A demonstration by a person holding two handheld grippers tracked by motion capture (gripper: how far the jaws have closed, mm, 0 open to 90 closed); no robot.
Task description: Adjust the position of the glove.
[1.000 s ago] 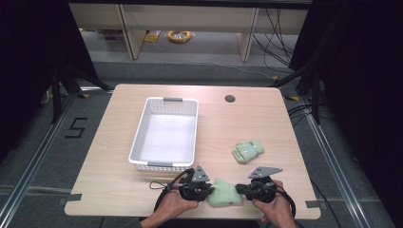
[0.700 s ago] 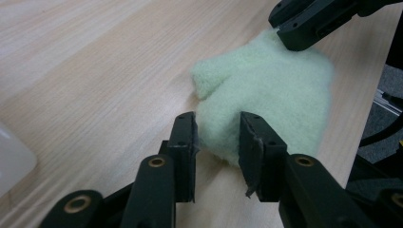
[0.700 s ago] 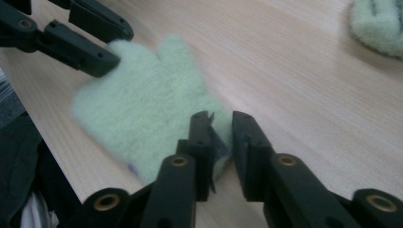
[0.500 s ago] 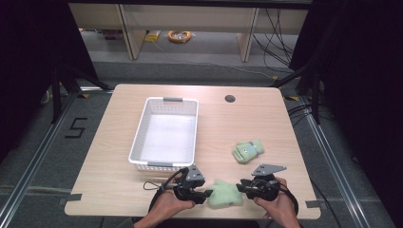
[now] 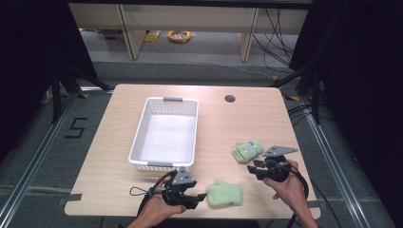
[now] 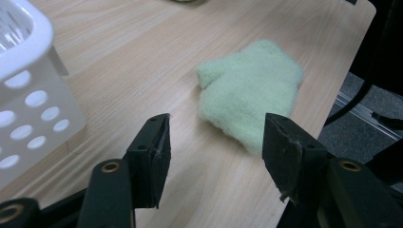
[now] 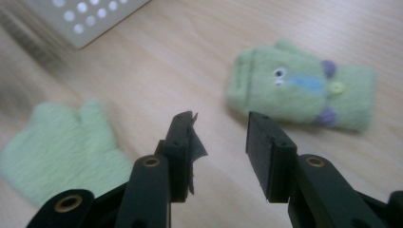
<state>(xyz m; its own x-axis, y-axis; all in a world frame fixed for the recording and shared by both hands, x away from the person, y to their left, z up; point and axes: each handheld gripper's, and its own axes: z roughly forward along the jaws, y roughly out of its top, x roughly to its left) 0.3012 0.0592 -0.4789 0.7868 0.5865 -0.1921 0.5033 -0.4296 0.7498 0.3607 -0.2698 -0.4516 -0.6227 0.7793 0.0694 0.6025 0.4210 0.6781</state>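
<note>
1. The left gripper (image 5: 202, 196) sits just left of the plain green mitten (image 5: 225, 194), near the table's (image 5: 119, 142) front edge. Its jaws have just been opening and now stand spread apart with nothing between them.
2. In the left gripper view, the left gripper (image 6: 216, 135) shows bare tabletop in the gap between its pads, and the plain green mitten (image 6: 249, 90) lies just beyond the tips, untouched.
3. The right gripper (image 5: 253, 167) is up and to the right of the plain green mitten, close below the patterned mitten (image 5: 247, 151). Its jaws have also just been opening; they are parted, less widely than the left pair, and hold nothing.
4. In the right gripper view, the right gripper (image 7: 220, 124) points at bare wood, with the patterned mitten (image 7: 299, 85) just ahead to one side and the plain green mitten (image 7: 62, 147) off to the other.
5. The plain green mitten lies flat, with its long axis roughly along the table's front edge. In the left gripper view its thumb points towards the white basket (image 5: 142, 142).
6. The patterned mitten lies flat beyond and to the right of the plain one, well apart from it, its long axis slightly slanted across the table. It has an eye, a blue patch and purple spots on top.
</note>
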